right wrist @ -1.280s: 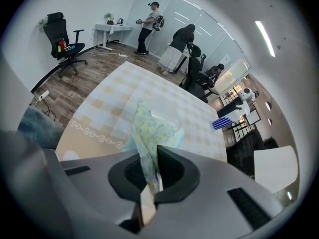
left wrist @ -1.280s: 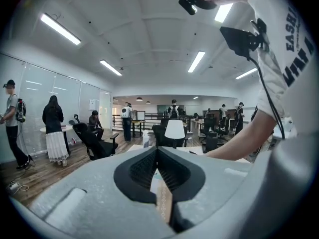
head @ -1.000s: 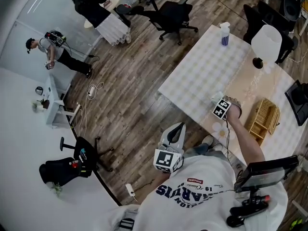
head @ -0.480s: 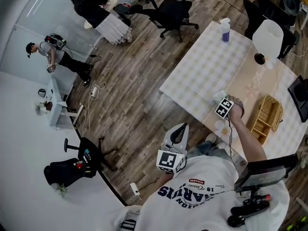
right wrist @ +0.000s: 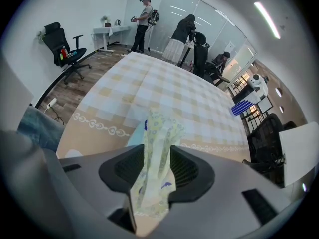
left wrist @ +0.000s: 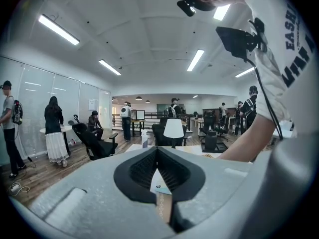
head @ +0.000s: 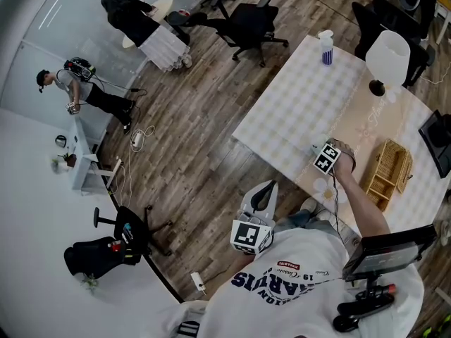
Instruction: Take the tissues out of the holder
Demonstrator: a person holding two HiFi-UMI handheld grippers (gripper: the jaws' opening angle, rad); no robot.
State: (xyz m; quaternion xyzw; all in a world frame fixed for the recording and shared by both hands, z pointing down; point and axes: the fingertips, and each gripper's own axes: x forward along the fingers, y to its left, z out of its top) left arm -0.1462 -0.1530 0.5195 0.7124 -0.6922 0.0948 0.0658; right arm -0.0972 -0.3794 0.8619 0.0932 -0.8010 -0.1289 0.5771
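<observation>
A pale yellow-green patterned tissue pack stands between the jaws of my right gripper, just above the table's beige runner. The jaws have just been opening and stand apart, and the pack is still between them. In the head view my right gripper is low over the table's near edge, left of the wicker holder. My left gripper hangs off the table by my body, jaws together with nothing in them.
The table carries a checked cloth, a spray bottle at its far corner and a white lamp. A small white round thing lies near the front edge. Office chairs and several people stand around the room.
</observation>
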